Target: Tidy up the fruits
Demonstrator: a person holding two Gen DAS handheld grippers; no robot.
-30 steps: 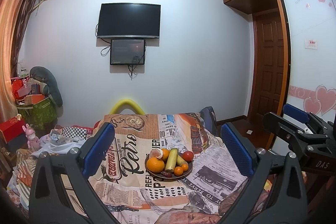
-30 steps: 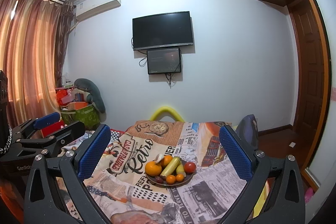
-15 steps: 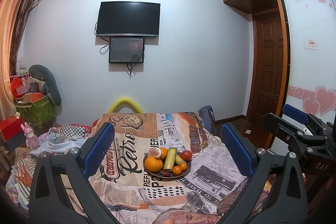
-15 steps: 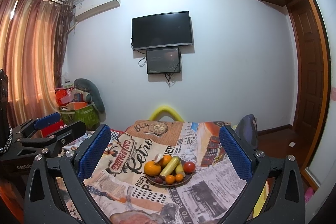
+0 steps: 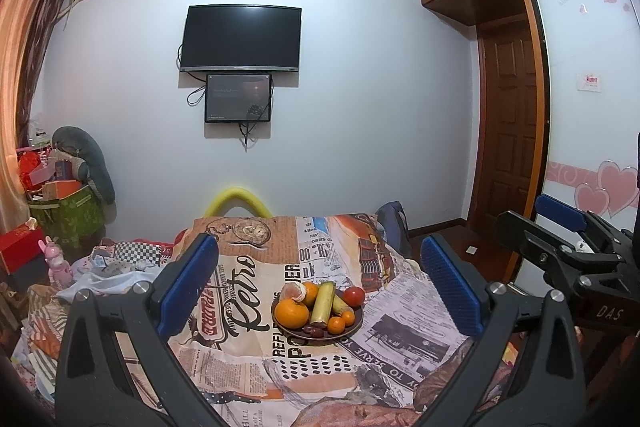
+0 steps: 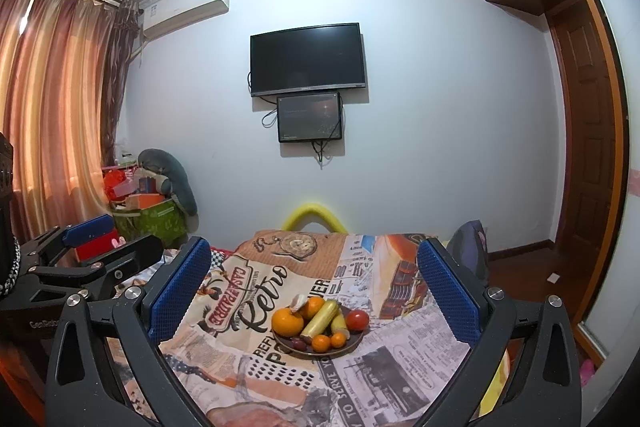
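A dark round plate [image 5: 357, 323] [image 6: 354, 343] of fruit sits on a table covered with a newspaper-print cloth [image 5: 248, 307] [image 6: 248, 311]. On it lie a large orange [image 5: 292, 313] [image 6: 287, 321], a yellow-green banana [image 5: 323, 303] [image 6: 320, 317], a red tomato [image 5: 354, 295] [image 6: 357, 319], small oranges [image 5: 336, 325] [image 6: 321, 343] and dark dates [image 5: 314, 331]. My left gripper [image 5: 318, 281] is open and empty, held back from the plate. My right gripper [image 6: 314, 287] is open and empty too, also short of the plate. Each gripper shows at the other view's edge.
A yellow foam arc [image 5: 239, 200] stands behind the table. Boxes, a green bag [image 5: 68, 217] and a grey plush crowd the left corner. A TV [image 5: 241, 39] hangs on the far wall. A wooden door [image 5: 510, 131] and wardrobe are at the right.
The views have shifted very slightly; the plate sits marginally lower and left in the left wrist view. Both grippers stay open and empty.
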